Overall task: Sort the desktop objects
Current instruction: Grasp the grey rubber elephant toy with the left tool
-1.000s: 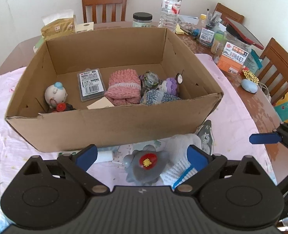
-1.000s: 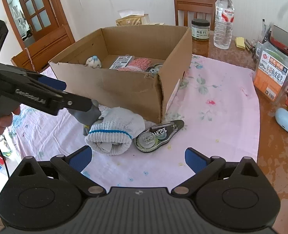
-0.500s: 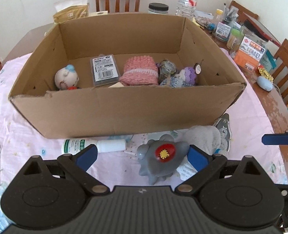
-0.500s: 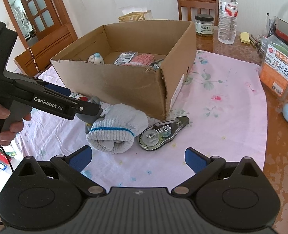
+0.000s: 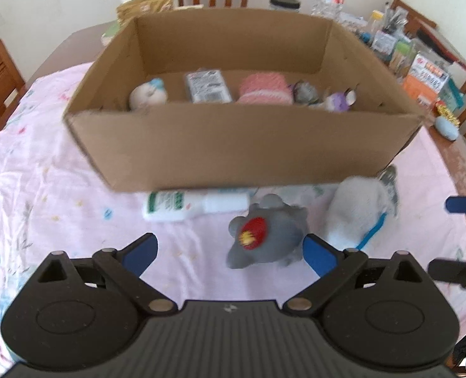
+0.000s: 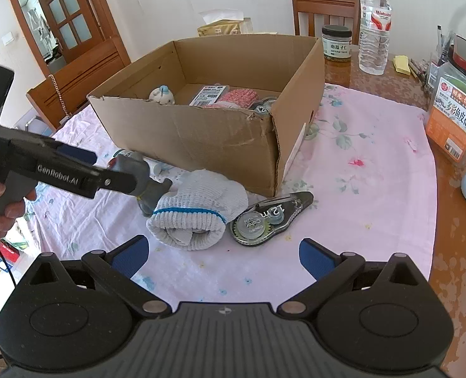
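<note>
While the left gripper [image 5: 229, 250] has drawn back from the cardboard box [image 5: 242, 148], its fingers stay wide, the grey toy [image 5: 264, 236] just ahead between them, bare cloth to its left. Right wrist view: the right gripper [image 6: 221, 256] gapes empty; the white glove [image 6: 198, 209] and tape dispenser [image 6: 267, 217] lie ahead, open cloth rightward.

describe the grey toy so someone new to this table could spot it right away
Find the open cardboard box on the pink floral cloth. On the cloth before its near wall, the grey toy lies between a white bottle and a rolled white glove. Only it has a red, yellow-marked spot.
</note>
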The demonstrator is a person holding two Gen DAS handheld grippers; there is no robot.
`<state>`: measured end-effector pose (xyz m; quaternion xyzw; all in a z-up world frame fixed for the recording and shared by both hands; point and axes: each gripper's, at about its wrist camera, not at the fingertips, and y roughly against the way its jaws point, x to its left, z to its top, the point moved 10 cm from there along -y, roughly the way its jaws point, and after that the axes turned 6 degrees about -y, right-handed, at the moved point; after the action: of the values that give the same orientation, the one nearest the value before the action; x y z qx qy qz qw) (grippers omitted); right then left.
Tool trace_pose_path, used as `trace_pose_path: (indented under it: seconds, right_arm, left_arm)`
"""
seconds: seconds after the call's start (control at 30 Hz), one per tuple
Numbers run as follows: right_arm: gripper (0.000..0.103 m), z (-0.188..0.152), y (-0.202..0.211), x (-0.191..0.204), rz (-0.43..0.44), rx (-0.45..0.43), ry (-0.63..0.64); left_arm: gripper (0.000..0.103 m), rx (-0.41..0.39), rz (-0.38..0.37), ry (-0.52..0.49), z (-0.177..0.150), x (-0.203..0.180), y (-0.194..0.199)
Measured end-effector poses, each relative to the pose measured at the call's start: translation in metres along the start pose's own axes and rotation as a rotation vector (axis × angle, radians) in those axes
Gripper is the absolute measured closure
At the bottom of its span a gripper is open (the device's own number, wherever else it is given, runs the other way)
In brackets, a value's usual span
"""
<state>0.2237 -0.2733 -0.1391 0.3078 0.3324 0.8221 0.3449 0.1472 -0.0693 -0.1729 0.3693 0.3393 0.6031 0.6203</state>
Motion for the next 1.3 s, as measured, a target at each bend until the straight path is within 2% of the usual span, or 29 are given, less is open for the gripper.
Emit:
trace_pose_path:
  seconds: [0.37,0.73,1.07,1.2,1.3]
  right_arm:
    - [0.000,0.000,-0.003,0.009,0.003,0.008,0.011]
    - [0.000,-0.006,-0.010,0.010,-0.028,0.033,0.018]
    - [0.000,-0.007,-0.018,0.009,-0.044,0.048,0.031]
    - [0.000,-0.004,-0.022,0.011,-0.048,0.042,0.055]
    - [0.000,-0.001,-0.025,0.014,-0.043,0.038,0.070]
  left_arm:
    - [0.004,-0.012,-0.003,0.050,-0.008,0.010,0.000]
    - [0.005,-0.112,0.044,0.030,-0.005,-0.002,-0.013]
    - [0.009,-0.158,0.092,0.048,-0.007,-0.004,-0.021]
    - [0.015,-0.152,0.091,0.049,-0.006,-0.002,-0.026]
    - [0.015,-0.146,0.087,0.062,-0.007,0.001,-0.028]
